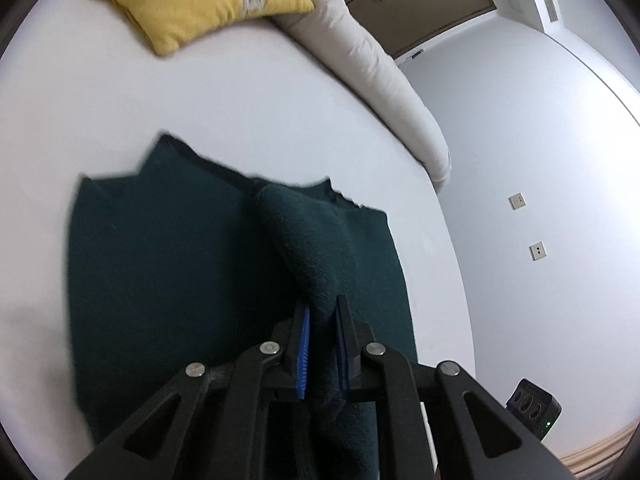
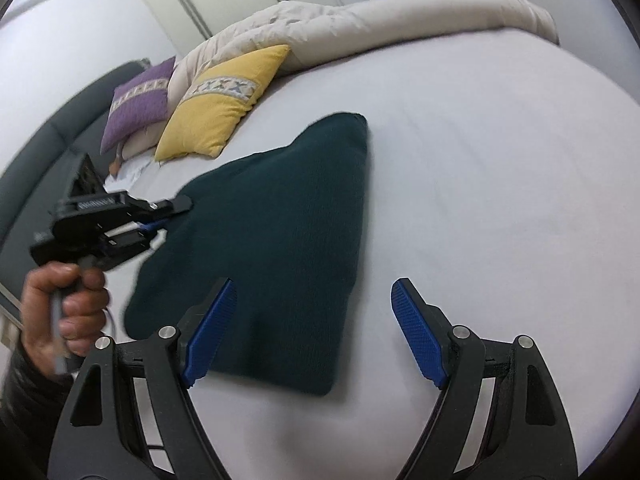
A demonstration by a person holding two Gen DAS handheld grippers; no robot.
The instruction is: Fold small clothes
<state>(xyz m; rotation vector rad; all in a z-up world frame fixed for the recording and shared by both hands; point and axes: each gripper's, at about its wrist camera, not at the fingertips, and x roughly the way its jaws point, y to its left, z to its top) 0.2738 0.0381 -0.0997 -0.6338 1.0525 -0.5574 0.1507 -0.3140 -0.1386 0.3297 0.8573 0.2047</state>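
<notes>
— What is each tool doing?

— The left gripper (image 1: pixel 322 312) has its blue pads pressed onto a raised fold of the dark green garment (image 1: pixel 200 264), lifting that fold off the rest. The right gripper (image 2: pixel 314 294) has its fingers spread wide with nothing between them, hovering over the garment's near edge.

— Where does the garment lie?

— Flat on the white bed sheet (image 2: pixel 500 200), partly folded, tapering to a corner at the far end.

— And beyond it?

— A yellow cushion (image 2: pixel 218 108) sits just past it, a purple cushion (image 2: pixel 138 100) beside that, with a beige duvet (image 2: pixel 360 28) bunched along the far side of the bed. The pale wall (image 1: pixel 540 140) carries two sockets (image 1: pixel 517 200).
</notes>
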